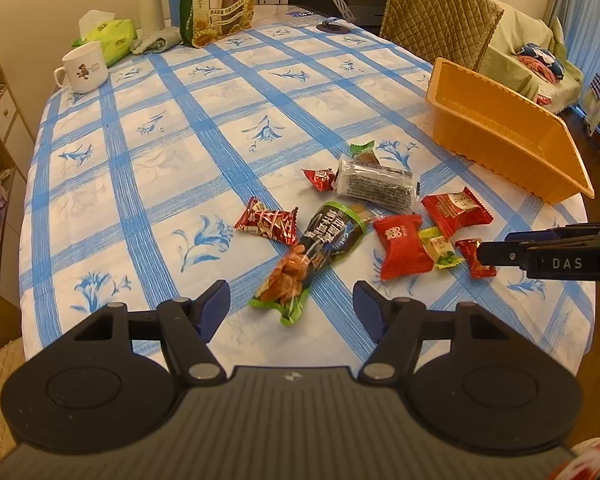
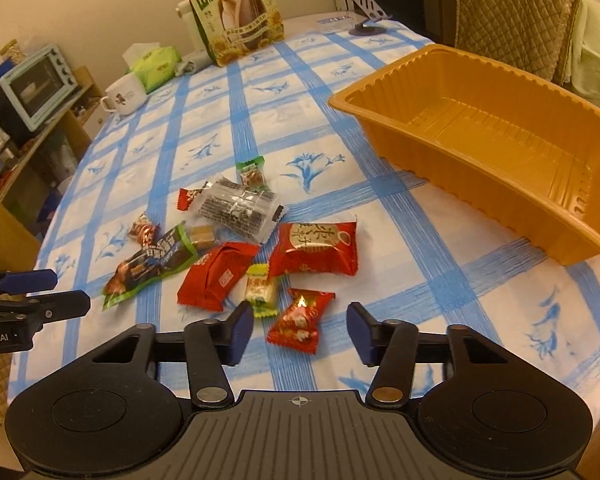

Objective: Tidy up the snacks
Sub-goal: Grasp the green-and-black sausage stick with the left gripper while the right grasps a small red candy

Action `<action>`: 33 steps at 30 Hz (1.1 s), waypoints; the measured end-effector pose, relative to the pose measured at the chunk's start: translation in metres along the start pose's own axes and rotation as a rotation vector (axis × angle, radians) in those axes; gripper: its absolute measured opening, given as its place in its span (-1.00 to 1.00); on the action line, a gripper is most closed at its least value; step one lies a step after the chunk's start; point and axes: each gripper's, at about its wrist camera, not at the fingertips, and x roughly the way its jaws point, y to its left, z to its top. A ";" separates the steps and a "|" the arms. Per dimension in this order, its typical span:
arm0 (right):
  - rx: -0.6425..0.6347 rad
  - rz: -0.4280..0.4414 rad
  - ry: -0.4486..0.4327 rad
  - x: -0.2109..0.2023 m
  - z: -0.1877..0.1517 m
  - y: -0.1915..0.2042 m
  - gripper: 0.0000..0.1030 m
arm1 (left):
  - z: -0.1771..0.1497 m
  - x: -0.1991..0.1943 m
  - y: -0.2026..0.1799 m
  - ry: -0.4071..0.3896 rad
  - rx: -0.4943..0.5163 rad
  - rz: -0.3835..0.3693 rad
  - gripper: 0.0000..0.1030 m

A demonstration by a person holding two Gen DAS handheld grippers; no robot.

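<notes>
At the bottom of the left wrist view the left gripper (image 1: 291, 306) hangs with its jaws spread wide and nothing between them, just short of the long green-edged snack pack (image 1: 314, 254). In the right wrist view the right gripper (image 2: 298, 330) is likewise spread and empty, a small red candy (image 2: 300, 322) lying on the cloth between its blue pads (image 2: 240, 330). The snacks sit in a loose cluster at mid-frame on the blue-checked tablecloth (image 1: 140, 152): a red square packet (image 2: 216, 276), a larger red packet (image 2: 320, 250), a yellow-green candy (image 2: 260, 290) and a clear dark-filled wrapper (image 2: 240, 210), several overlapping. Bare cloth lies left of the cluster. The orange tray (image 2: 432, 76), holding nothing, stands well apart at the upper right, close to the table edge. Farther off, a sunflower-seed bag (image 1: 220, 0) is cut off at the top edge, beside a white mug (image 1: 85, 67).
</notes>
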 end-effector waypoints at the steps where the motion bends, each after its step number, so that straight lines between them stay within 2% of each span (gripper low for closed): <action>1: 0.004 -0.002 0.004 0.003 0.001 0.001 -0.11 | 0.002 0.003 0.001 0.002 0.005 -0.005 0.26; 5: 0.006 -0.032 0.016 0.014 0.003 0.004 -0.32 | 0.008 0.013 0.005 0.012 0.025 -0.025 0.22; 12: 0.006 -0.070 0.046 0.023 -0.001 0.006 -0.43 | 0.015 0.028 0.007 0.028 0.056 -0.053 0.17; 14: -0.001 -0.072 0.056 0.024 -0.003 0.006 -0.54 | 0.017 0.032 0.008 0.033 0.067 -0.058 0.17; 21: -0.003 -0.084 0.055 0.015 -0.002 0.004 -0.60 | 0.023 0.049 0.003 0.063 0.121 -0.079 0.07; 33: 0.060 -0.102 0.019 -0.013 0.012 -0.002 -0.60 | 0.031 0.073 -0.008 0.101 0.212 -0.115 -0.37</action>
